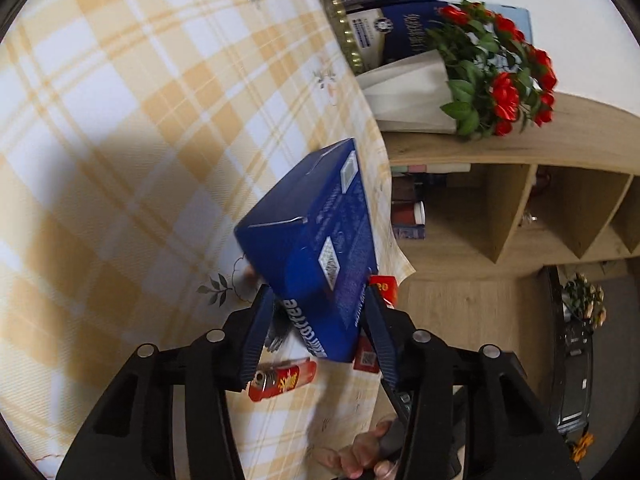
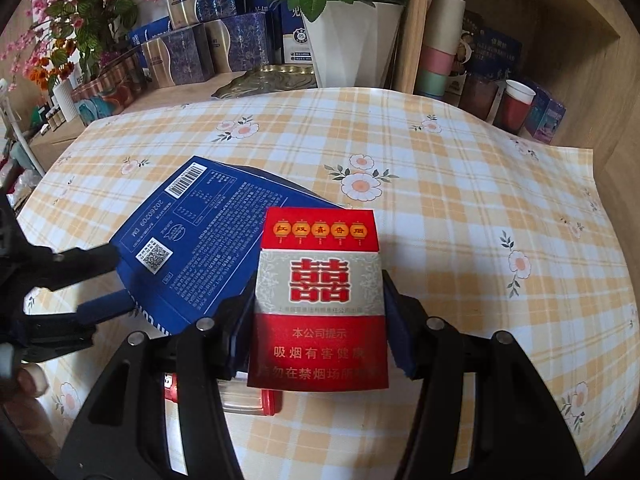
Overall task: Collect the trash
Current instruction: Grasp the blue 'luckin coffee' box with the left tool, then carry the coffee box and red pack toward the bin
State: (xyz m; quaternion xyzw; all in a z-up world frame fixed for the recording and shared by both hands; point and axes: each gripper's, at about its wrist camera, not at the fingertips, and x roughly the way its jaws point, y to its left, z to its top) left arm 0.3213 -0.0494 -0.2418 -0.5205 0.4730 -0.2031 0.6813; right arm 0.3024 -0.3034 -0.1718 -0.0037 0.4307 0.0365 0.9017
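Observation:
My left gripper (image 1: 320, 332) is shut on a blue coffee box (image 1: 312, 240) and holds it tilted above the checked tablecloth. The same blue box (image 2: 188, 236) shows in the right wrist view, with the left gripper (image 2: 100, 280) clamped on its near end. My right gripper (image 2: 320, 324) is shut on a red and white cigarette pack (image 2: 320, 300), held upright above the table. A red lighter (image 1: 284, 380) lies on the cloth under the left gripper; it also shows in the right wrist view (image 2: 256, 402) below the pack.
The table with the yellow checked cloth (image 2: 460, 208) fills both views. A white pot with a plant (image 2: 344, 40), blue and silver boxes (image 2: 192, 44) and a wooden shelf (image 2: 520, 60) with cups stand behind it. Red flowers (image 1: 504, 72) sit on the shelf top.

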